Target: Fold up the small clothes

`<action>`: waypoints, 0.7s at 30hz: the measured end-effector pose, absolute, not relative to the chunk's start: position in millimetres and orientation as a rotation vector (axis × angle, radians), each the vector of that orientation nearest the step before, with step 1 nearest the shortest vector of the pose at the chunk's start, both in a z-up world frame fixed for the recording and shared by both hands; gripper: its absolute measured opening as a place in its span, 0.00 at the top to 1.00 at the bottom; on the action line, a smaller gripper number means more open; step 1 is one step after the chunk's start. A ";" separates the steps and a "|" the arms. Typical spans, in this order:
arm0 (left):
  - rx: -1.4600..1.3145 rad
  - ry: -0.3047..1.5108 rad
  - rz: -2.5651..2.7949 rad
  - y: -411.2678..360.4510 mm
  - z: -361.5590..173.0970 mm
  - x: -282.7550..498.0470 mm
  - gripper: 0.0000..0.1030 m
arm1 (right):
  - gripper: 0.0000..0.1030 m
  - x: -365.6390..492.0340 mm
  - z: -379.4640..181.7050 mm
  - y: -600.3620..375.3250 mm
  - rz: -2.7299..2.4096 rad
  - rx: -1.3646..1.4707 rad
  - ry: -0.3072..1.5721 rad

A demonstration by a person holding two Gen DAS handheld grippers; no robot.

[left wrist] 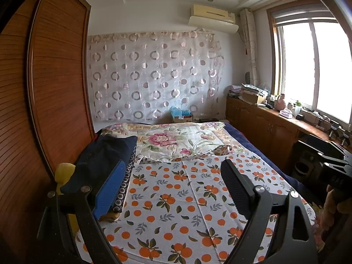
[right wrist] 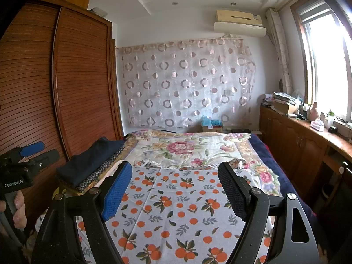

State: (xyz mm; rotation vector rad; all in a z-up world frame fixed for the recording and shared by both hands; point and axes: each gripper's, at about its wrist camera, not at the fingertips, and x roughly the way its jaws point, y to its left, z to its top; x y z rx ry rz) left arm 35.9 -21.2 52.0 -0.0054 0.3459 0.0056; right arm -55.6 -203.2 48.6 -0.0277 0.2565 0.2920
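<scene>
A white cloth printed with oranges (left wrist: 176, 198) (right wrist: 176, 200) lies spread flat on the near end of the bed. My left gripper (left wrist: 173, 164) hovers over it, open, with nothing between its blue and black pads. My right gripper (right wrist: 175, 165) is also open and empty above the same cloth. Each gripper shows at the edge of the other's view, the right gripper (left wrist: 336, 167) and the left gripper (right wrist: 28, 154), each held by a hand. A stack of folded clothes (left wrist: 105, 154) (right wrist: 92, 160), dark navy on top, sits at the bed's left edge. A small crumpled patterned piece (left wrist: 222, 149) (right wrist: 237, 162) lies beyond the cloth.
A floral bedsheet (left wrist: 176, 136) covers the bed. A slatted wooden wardrobe (left wrist: 55, 88) stands close on the left. A low wooden cabinet (left wrist: 264, 123) with clutter runs under the window on the right. A cardboard box (left wrist: 181, 115) stands at the head of the bed.
</scene>
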 end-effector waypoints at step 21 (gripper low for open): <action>-0.005 0.344 0.006 -20.6 52.8 35.8 0.14 | 0.20 -50.5 49.1 -207.9 0.299 -0.034 0.253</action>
